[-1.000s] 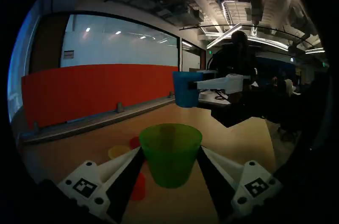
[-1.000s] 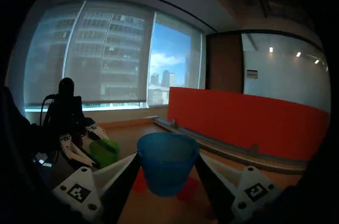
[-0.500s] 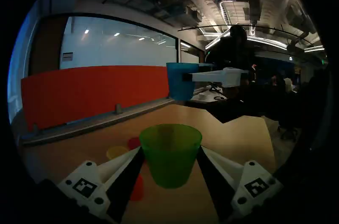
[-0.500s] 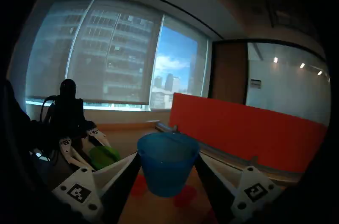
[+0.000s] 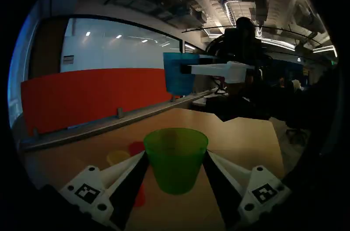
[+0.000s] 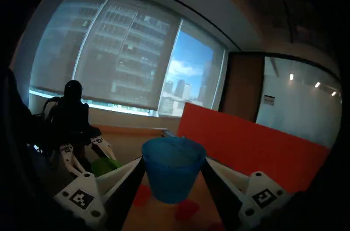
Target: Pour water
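Claws each clamp a cup: right claw (image 6: pixel 173 161) on blue cup (image 6: pixel 173 178), left claw (image 5: pixel 176 156) on green cup (image 5: pixel 176 172).
Blue cup hangs upright, higher and farther than green cup, not yet over its mouth.

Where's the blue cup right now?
Right gripper view: the blue cup sits centre, clamped in the right gripper. In the left gripper view it hangs high, above and beyond the green cup.
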A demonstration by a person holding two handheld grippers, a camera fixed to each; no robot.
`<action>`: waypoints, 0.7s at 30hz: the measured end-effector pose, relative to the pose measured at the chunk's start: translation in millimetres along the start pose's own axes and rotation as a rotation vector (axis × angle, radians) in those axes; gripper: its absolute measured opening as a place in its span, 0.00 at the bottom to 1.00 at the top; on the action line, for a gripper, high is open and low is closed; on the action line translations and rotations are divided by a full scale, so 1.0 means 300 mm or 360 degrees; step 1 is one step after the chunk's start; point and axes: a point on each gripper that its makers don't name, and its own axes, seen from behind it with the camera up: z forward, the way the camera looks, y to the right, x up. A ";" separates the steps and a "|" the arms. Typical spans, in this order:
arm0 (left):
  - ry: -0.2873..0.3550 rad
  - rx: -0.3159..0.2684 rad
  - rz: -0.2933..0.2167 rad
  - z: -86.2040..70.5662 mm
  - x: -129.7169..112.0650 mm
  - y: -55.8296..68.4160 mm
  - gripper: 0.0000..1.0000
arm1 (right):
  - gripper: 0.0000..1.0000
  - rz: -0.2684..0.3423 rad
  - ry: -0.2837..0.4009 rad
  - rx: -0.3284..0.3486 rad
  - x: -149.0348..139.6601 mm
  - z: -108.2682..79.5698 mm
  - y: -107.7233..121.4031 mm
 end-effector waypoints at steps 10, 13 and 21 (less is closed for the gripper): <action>0.0031 0.0000 -0.0003 -0.006 0.007 0.014 0.84 | 0.89 -0.0251 0.0038 -0.0010 0.066 0.025 -0.016; 0.0034 -0.0003 -0.0003 -0.009 0.009 0.018 0.84 | 0.89 -0.0311 0.0047 -0.0005 0.084 0.030 -0.023; 0.0052 -0.0021 0.0005 -0.015 0.020 0.037 0.83 | 0.89 -0.0452 0.0053 0.0000 0.120 0.052 -0.025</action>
